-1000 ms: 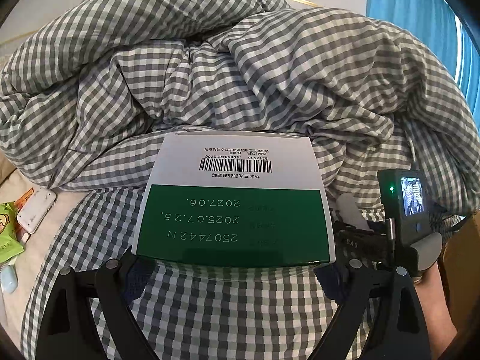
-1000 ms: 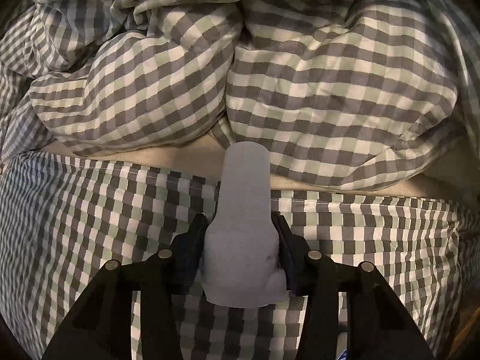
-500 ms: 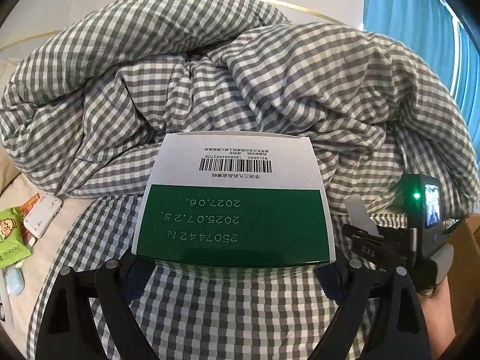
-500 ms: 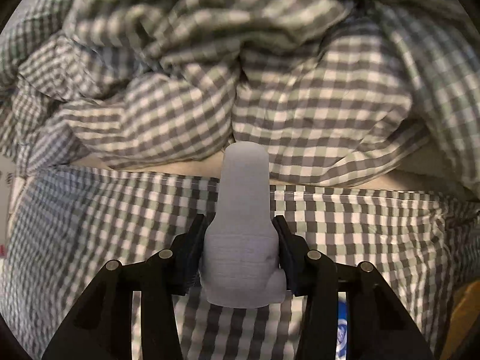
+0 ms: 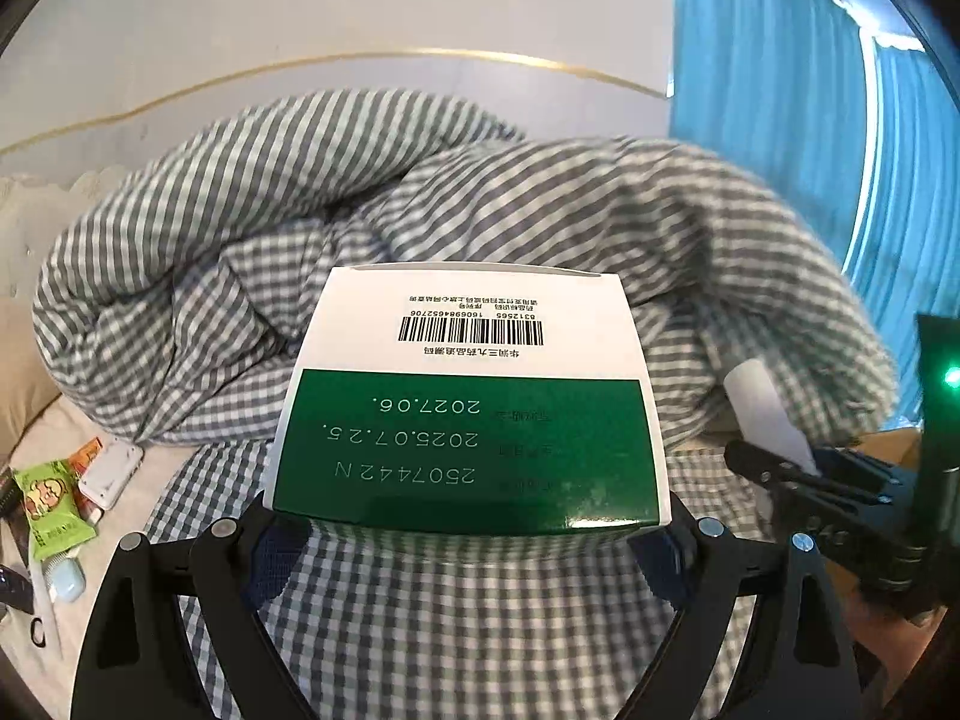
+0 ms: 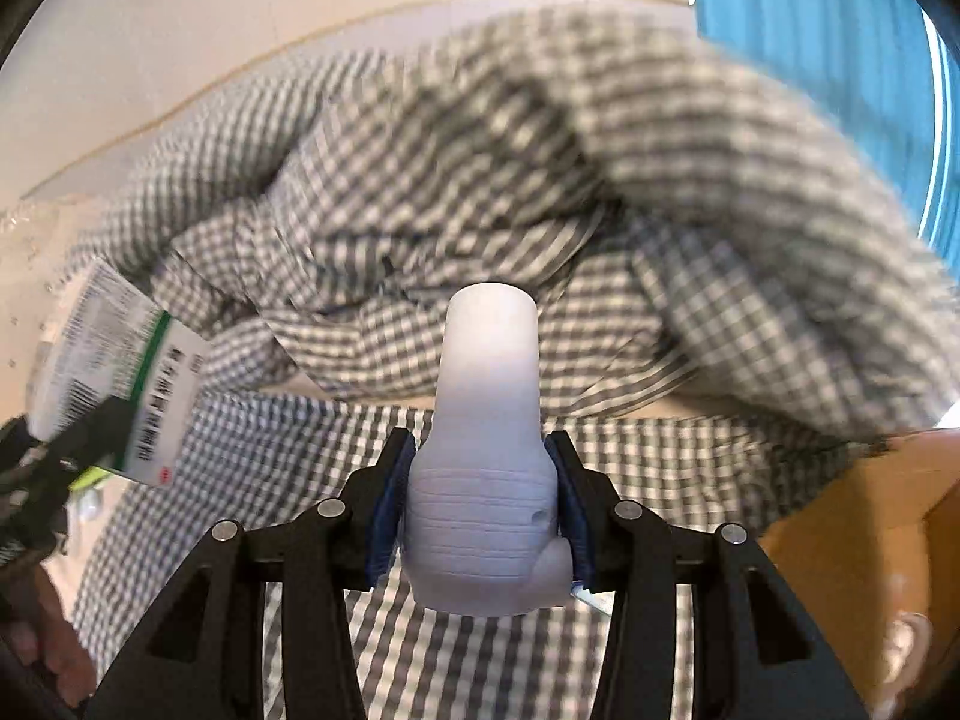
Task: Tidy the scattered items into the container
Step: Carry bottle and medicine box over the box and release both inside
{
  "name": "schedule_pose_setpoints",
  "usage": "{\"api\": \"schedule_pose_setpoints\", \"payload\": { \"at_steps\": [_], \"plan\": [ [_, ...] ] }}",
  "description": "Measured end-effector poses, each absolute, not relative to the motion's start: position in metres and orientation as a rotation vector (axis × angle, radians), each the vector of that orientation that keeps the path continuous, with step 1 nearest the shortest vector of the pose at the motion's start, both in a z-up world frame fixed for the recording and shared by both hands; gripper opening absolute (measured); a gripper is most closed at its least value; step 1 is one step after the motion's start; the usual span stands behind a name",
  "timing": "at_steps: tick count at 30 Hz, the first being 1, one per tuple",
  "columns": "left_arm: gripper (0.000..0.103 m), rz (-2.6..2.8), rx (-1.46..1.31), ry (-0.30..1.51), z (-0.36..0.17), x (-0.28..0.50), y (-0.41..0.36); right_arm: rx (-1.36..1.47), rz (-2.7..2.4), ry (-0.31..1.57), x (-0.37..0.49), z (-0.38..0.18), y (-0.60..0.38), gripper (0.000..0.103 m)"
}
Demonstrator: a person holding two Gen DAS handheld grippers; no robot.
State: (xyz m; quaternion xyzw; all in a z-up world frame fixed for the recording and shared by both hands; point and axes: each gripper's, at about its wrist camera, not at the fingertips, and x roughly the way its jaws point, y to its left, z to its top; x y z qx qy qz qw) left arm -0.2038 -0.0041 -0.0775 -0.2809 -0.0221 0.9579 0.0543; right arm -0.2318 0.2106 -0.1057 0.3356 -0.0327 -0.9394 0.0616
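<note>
Left claw: we hold it tilted down over the bed, jaws spread wide and pressed on both sides of a green-and-white box, barcode end pointing away, lifted clear of the quilt. Right claw: also tilted down, blue pads pinching the ribbed base of a white bottle, cap end forward, held above the checked cover. Each claw shows at the edge of the other's view, side by side and apart. Loose items on the sheet at far left: green packet, white case. Brown carton sits low to our right.
</note>
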Motion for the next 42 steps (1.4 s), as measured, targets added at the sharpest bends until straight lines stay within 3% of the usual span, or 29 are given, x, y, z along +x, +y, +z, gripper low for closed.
{"api": "schedule_pose_setpoints", "payload": {
  "at_steps": [9,17,36,37,40,42],
  "plan": [
    [0.093,2.857,-0.770,-0.036,-0.029,-0.138,0.048,0.877,-2.964,-0.127,-0.146,-0.037,0.274,0.045],
    [0.093,2.782,-0.737,-0.021,-0.006,-0.091,0.106,0.849,-3.098,-0.154,-0.078,-0.008,0.349,0.045],
    [0.093,2.639,-0.786,0.059,-0.021,-0.068,0.238,1.161,-3.192,-0.264,-0.030,-0.080,0.495,0.045],
    [0.093,2.635,-0.789,0.067,-0.023,-0.068,0.244,1.158,-3.199,-0.268,-0.028,-0.082,0.499,0.049],
    [0.093,2.621,-0.797,0.089,-0.028,-0.069,0.259,1.124,-3.220,-0.282,-0.023,-0.083,0.505,0.081],
    [0.093,2.615,-0.797,0.105,-0.030,-0.070,0.269,1.078,-3.249,-0.292,-0.017,-0.081,0.511,0.084]
  ]
}}
